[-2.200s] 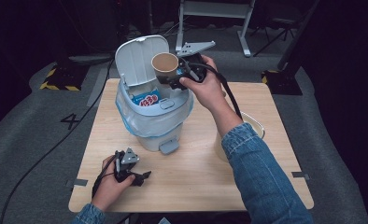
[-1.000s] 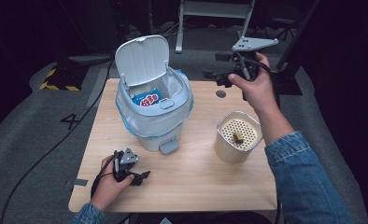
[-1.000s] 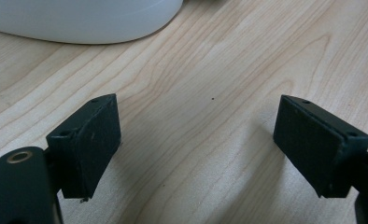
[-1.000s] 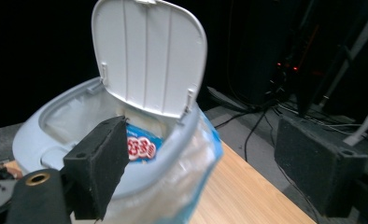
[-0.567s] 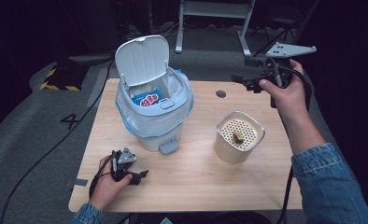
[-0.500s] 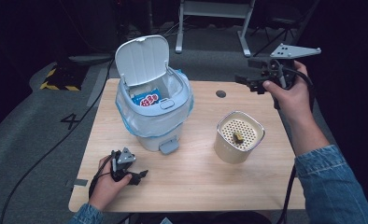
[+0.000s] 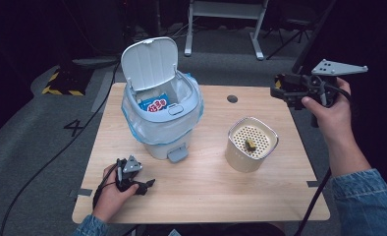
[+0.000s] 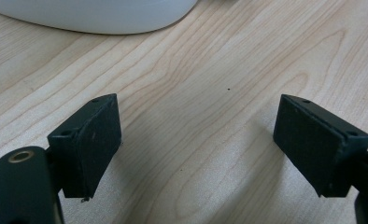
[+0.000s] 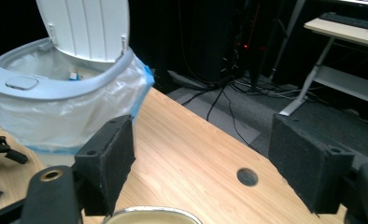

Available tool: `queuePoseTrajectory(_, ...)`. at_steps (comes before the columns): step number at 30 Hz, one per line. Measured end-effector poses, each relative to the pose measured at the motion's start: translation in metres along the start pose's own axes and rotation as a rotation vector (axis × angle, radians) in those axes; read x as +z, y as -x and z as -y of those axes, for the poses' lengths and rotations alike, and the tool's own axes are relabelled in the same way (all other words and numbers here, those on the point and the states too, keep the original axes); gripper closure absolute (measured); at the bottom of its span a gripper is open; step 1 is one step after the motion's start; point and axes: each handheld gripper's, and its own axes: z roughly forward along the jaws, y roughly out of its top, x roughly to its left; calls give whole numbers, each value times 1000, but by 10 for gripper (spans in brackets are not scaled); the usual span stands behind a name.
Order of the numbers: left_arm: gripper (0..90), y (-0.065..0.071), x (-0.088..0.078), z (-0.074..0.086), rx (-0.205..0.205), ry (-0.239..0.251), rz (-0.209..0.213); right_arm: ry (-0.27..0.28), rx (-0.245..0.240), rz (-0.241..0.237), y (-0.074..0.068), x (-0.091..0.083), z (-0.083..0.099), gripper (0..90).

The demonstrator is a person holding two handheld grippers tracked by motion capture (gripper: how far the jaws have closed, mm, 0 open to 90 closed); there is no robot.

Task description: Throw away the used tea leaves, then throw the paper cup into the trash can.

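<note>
Wood makes up the big pale desk, flat and smooth with rounded corners. On it stands a round white plastic bin with its lid up and a crinkly clear bag inside. Next comes the shiny metal cup with a holey cream top, a small lump on it. The right hand-held gripper, empty, has just been closing and hangs past the desk's edge. If it swings in low, it might knock the cup over. The left hand-held gripper rests wide apart, holding nothing.
</note>
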Motion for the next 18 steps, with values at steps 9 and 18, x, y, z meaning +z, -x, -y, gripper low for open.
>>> queuePoseTrajectory(9,155,0,0,0,0,1,0,-6,35,25,9,-20,24,232)
queuePoseTrajectory(18,155,0,0,0,0,0,1,-39,51,62,12,-36,61,233)
